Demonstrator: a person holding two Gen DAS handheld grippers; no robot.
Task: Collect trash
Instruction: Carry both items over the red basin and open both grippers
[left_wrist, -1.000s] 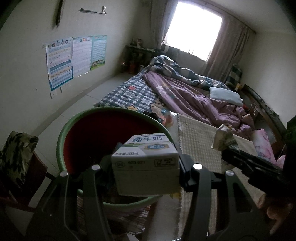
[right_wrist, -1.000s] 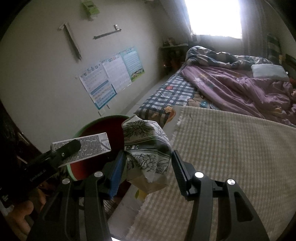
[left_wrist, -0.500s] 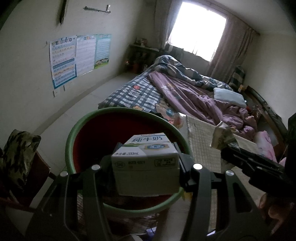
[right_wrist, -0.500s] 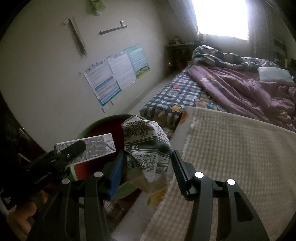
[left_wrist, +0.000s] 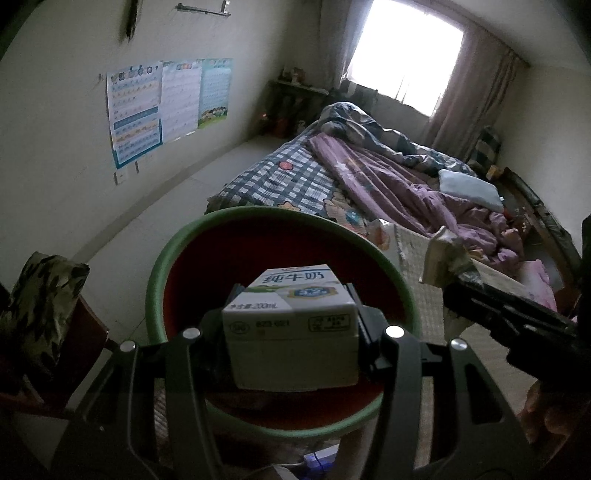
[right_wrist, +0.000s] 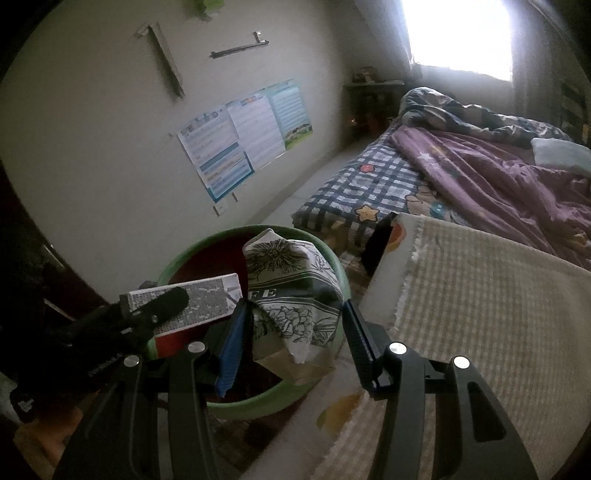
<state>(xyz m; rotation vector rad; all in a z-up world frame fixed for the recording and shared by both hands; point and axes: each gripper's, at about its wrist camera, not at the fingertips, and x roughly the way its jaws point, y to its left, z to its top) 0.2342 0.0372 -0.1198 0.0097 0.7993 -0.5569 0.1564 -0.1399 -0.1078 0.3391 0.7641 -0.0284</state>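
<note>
My left gripper (left_wrist: 291, 325) is shut on a white milk carton (left_wrist: 291, 332) and holds it over the mouth of a green-rimmed bin (left_wrist: 155, 291) with a dark red inside. My right gripper (right_wrist: 295, 314) is shut on a crumpled paper bag (right_wrist: 295, 291) printed with flowers, which hangs over the right half of the same bin (right_wrist: 332, 258). The right wrist view shows the milk carton (right_wrist: 195, 306) at the left, above the bin, in the left gripper (right_wrist: 155, 310). In the left wrist view the paper bag (left_wrist: 443, 258) and the right gripper (left_wrist: 498, 310) show at the right.
A bed with a checked sheet (left_wrist: 280, 181) and a purple quilt (left_wrist: 399, 184) fills the far side. A beige woven mat (right_wrist: 480, 295) lies right of the bin. A chair with a camouflage cushion (left_wrist: 40, 295) stands at the left. Posters (left_wrist: 162, 103) hang on the wall.
Both grippers have moved over the bin with their loads; the bin now lies more squarely under the milk carton, and the paper bag is over its right half.
</note>
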